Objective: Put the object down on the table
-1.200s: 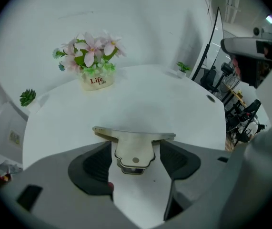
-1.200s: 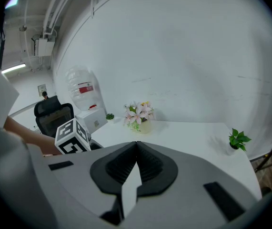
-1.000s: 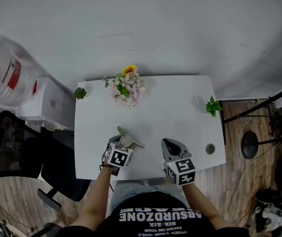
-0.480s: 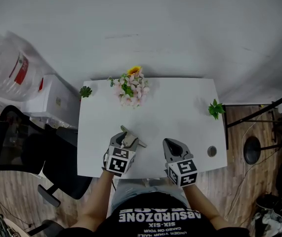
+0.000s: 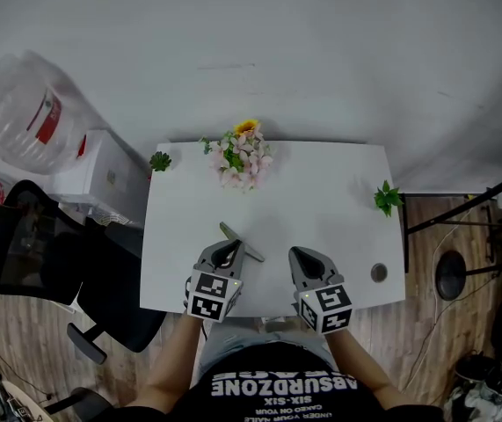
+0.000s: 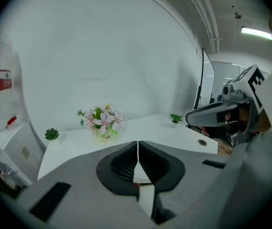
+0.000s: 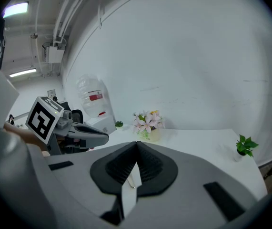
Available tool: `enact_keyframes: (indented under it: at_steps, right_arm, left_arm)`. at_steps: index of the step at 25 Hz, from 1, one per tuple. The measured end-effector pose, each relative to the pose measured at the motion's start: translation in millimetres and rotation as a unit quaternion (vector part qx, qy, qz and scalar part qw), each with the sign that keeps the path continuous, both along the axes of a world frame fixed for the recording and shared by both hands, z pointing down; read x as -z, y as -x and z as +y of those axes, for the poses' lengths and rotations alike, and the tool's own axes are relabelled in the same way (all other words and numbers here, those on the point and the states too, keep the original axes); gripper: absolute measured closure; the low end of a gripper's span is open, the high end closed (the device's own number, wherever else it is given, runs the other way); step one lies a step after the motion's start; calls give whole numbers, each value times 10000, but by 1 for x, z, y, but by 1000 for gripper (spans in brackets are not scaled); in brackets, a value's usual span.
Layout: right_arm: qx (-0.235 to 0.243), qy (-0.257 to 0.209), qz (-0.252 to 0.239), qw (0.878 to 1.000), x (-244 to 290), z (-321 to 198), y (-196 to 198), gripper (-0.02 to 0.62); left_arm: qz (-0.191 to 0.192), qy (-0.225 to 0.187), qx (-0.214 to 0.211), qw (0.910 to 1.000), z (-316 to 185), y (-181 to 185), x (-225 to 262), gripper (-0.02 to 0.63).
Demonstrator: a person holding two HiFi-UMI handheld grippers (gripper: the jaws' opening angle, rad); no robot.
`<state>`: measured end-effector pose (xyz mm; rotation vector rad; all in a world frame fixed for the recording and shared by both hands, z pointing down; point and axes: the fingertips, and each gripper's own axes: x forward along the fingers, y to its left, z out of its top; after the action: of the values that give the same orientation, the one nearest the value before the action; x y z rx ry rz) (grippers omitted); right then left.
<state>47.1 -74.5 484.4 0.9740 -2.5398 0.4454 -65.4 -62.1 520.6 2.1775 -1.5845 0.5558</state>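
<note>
A slim grey object (image 5: pixel 243 243) lies flat on the white table (image 5: pixel 321 192), slanting from upper left to lower right. My left gripper (image 5: pixel 227 252) sits just behind it near the table's front edge. In the left gripper view its jaws (image 6: pixel 138 145) stand closed tip to tip with nothing between them. Whether the tip touches the object I cannot tell. My right gripper (image 5: pixel 304 258) rests to the right, also shut and empty (image 7: pixel 136 145). The left gripper (image 7: pixel 81 133) also shows in the right gripper view.
A bunch of pink and yellow flowers (image 5: pixel 243 153) stands at the table's back middle. A small green plant (image 5: pixel 160 160) sits at the back left corner, another (image 5: pixel 386 198) at the right edge. A round disc (image 5: pixel 379 272) lies front right. A black chair (image 5: pixel 31 253) stands to the left.
The left gripper's jaws went from wide open around the grey object to closed. The gripper drew back a little; the object stays on the table.
</note>
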Motion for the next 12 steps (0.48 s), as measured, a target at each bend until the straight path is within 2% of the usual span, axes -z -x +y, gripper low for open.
enact_keyframes:
  at_steps: [5, 12]
  right_arm:
    - [109, -6, -60, 9999, 2, 4, 3, 597]
    - [277, 1, -84, 9996, 3, 13, 4, 598]
  left_arm:
    - [140, -118, 25, 9998, 6, -4, 11, 600]
    - [99, -125, 57, 9999, 17, -8, 9, 600]
